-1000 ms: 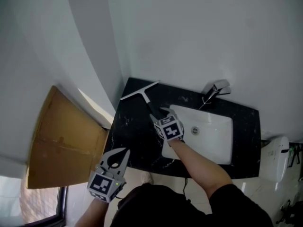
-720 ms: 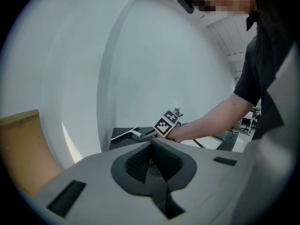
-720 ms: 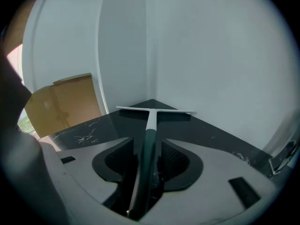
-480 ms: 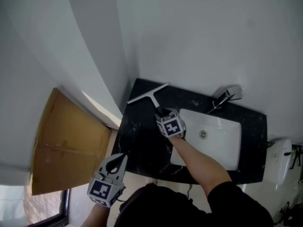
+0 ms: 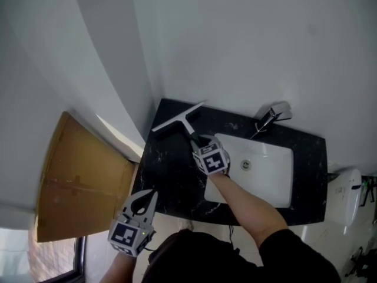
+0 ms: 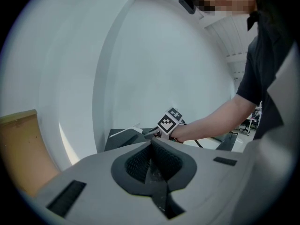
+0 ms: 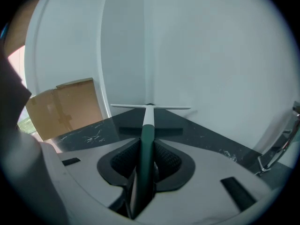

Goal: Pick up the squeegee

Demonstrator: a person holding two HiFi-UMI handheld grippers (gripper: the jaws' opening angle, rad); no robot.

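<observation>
The squeegee (image 5: 178, 118) lies on the black countertop (image 5: 168, 173) at its far left corner, its white blade along the wall and its dark green handle (image 7: 147, 135) pointing at me. My right gripper (image 5: 200, 142) is closing its jaws, and the handle runs between the pads with both pressing on it. In the right gripper view the blade (image 7: 150, 107) stands crosswise ahead of my right gripper (image 7: 146, 146). My left gripper (image 5: 146, 196) hangs off the counter's near left corner with its pads (image 6: 140, 161) together and nothing in them.
A white sink (image 5: 268, 173) is set into the counter right of the right arm, with a chrome faucet (image 5: 268, 117) behind it. A cardboard box (image 5: 79, 184) stands left of the counter. White walls close the back and left. A white fixture (image 5: 344, 196) sits at far right.
The right gripper has edged forward over the squeegee's handle. The left gripper has stayed where it was.
</observation>
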